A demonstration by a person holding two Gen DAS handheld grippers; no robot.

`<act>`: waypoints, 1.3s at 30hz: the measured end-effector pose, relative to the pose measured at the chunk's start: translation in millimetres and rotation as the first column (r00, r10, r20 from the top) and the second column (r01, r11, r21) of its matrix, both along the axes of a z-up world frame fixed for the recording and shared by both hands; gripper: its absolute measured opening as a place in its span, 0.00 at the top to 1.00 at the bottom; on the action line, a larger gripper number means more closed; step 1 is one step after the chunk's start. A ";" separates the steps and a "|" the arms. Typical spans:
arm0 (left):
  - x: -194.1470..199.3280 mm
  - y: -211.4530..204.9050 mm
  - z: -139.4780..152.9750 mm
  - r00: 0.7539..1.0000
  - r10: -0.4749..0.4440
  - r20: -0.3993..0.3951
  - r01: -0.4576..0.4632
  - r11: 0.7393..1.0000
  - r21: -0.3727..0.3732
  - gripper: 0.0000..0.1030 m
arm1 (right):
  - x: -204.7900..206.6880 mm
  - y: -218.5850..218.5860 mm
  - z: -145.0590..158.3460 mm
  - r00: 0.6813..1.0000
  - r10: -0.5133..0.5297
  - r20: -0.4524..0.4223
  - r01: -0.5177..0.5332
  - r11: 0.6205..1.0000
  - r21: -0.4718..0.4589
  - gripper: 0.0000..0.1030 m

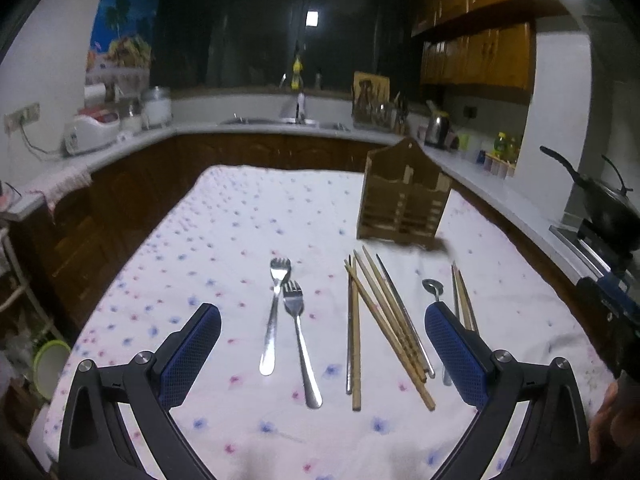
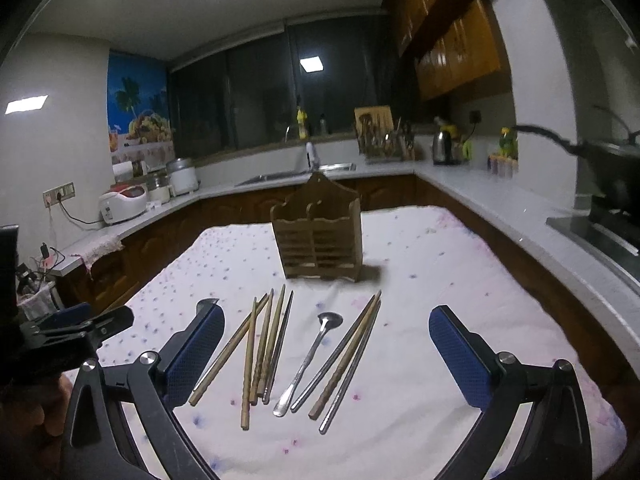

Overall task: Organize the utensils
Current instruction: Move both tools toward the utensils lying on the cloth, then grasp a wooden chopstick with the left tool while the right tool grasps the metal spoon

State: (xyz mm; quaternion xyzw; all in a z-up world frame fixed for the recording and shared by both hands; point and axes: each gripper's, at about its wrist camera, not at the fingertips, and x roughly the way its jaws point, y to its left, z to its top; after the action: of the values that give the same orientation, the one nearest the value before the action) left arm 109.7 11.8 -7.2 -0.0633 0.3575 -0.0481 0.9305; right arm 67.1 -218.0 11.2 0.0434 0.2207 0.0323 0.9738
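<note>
Two steel forks lie side by side on the flowered tablecloth, between the fingers of my open left gripper. To their right lies a bunch of wooden and metal chopsticks, then a small steel spoon, then a few more chopsticks. A slatted wooden utensil holder stands upright farther back. My right gripper hovers open over the spoon and chopsticks. Neither gripper holds anything.
The table's edges drop off left and right. The right gripper's body shows at the left wrist view's right edge. Kitchen counters wrap around behind, with a sink, rice cookers, a kettle and a wok.
</note>
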 end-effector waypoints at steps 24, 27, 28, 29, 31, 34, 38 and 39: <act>203.1 21.4 -18.8 0.946 -0.115 -0.303 0.105 0.993 -0.050 0.58 | 168.5 -12.2 -92.9 0.836 0.154 -0.527 -0.029 0.971 0.237 0.71; 224.2 29.2 -27.1 0.935 -0.112 -0.335 0.100 0.994 -0.052 0.62 | 177.9 -12.5 -105.7 0.812 0.158 -0.561 -0.024 0.971 0.240 0.73; 228.8 30.3 -30.5 0.933 -0.111 -0.341 0.098 0.994 -0.055 0.63 | 179.9 -12.1 -108.1 0.809 0.158 -0.566 -0.025 0.972 0.236 0.73; 234.7 32.7 -32.5 0.931 -0.113 -0.347 0.098 0.993 -0.061 0.67 | 182.3 -11.5 -110.8 0.805 0.159 -0.572 -0.027 0.972 0.232 0.73; 245.5 36.6 -36.8 0.926 -0.118 -0.360 0.098 0.992 -0.074 0.71 | 187.4 -10.3 -115.7 0.795 0.161 -0.584 -0.030 0.973 0.227 0.75; 252.0 31.4 -46.7 0.921 -0.125 -0.369 0.107 0.992 -0.070 0.78 | 194.6 -10.3 -123.9 0.780 0.156 -0.606 -0.019 0.974 0.226 0.76; 262.2 30.6 -55.5 0.916 -0.120 -0.383 0.115 0.993 -0.037 0.89 | 198.1 -9.9 -128.6 0.778 0.158 -0.608 -0.019 0.973 0.229 0.81; 264.2 30.7 -55.7 0.917 -0.121 -0.380 0.118 0.993 -0.030 0.90 | 198.3 -11.4 -128.6 0.780 0.162 -0.605 -0.015 0.971 0.239 0.82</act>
State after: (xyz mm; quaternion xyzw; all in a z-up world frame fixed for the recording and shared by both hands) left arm 373.9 42.5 -62.9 -0.0523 0.5347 -0.0926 0.8383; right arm 265.4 -229.3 -117.5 0.1491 0.5252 0.0865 0.8334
